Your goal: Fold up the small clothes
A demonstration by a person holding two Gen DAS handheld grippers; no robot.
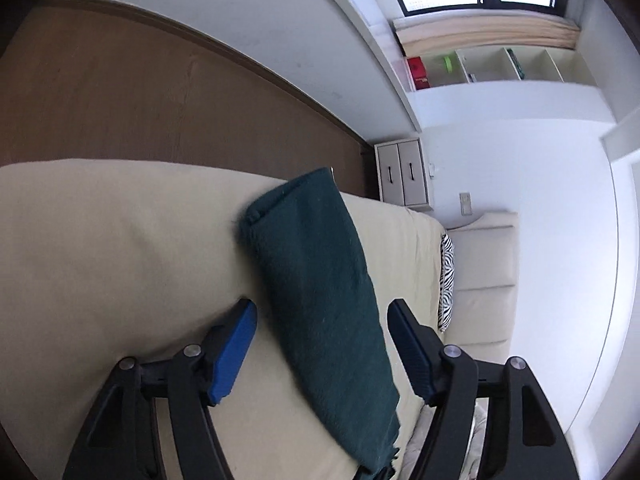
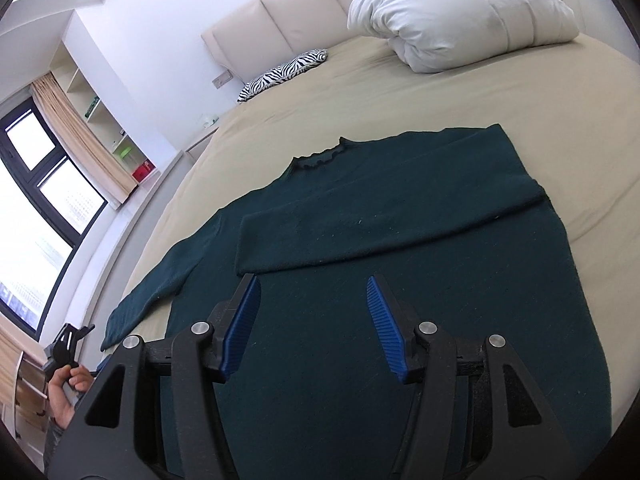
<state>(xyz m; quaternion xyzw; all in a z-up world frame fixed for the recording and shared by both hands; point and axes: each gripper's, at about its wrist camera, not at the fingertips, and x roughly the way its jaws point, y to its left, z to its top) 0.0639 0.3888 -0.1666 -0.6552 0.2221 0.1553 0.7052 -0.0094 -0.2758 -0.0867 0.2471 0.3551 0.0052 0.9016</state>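
bed (image 2: 440, 92) | sweater (image 2: 400, 280) beneath right hand-held gripper (image 2: 312, 292) | both agape, empty

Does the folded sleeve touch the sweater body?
Touching. Right wrist view: the folded sleeve lies flat across the sweater body, with no gap.

Dark green sweater (image 2: 400, 280) lies flat under the right fingers, one sleeve folded across just beyond them
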